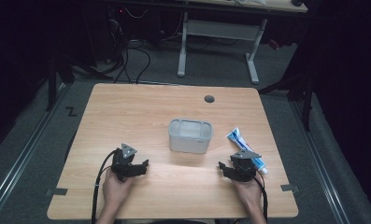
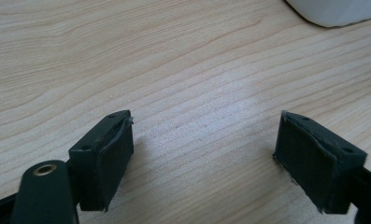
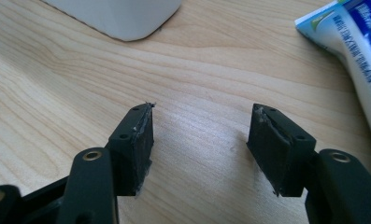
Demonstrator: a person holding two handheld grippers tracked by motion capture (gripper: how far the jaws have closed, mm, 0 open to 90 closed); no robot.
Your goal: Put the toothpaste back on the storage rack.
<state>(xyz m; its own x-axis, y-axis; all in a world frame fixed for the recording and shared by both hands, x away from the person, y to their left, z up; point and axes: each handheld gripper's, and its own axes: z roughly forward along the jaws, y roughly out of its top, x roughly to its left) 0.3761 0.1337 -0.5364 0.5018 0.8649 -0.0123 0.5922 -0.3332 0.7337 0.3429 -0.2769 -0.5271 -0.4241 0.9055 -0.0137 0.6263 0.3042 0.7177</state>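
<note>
On the left of the wooden table (image 1: 127,112), the left gripper (image 1: 139,168) rests low over bare wood with its jaws spread wide and nothing between them; in the left gripper view its pads (image 2: 109,158) frame only wood grain, with a corner of the white container (image 2: 335,11) far up to the right. That container (image 1: 190,136), a pale rounded box open at the top, stands near the table's middle, between the two hands and a little farther away from the person. Farther right, the right gripper (image 1: 226,169) also stands open and empty, its jaws a shade narrower than the left's. The toothpaste tube (image 1: 245,149) lies just beside it on its outer side, partly under the gripper's body in the high view, its long axis running diagonally from far-left to near-right. The right hand is plainly nearer, so I judge it must swing its jaws outward and across the tube.
</note>
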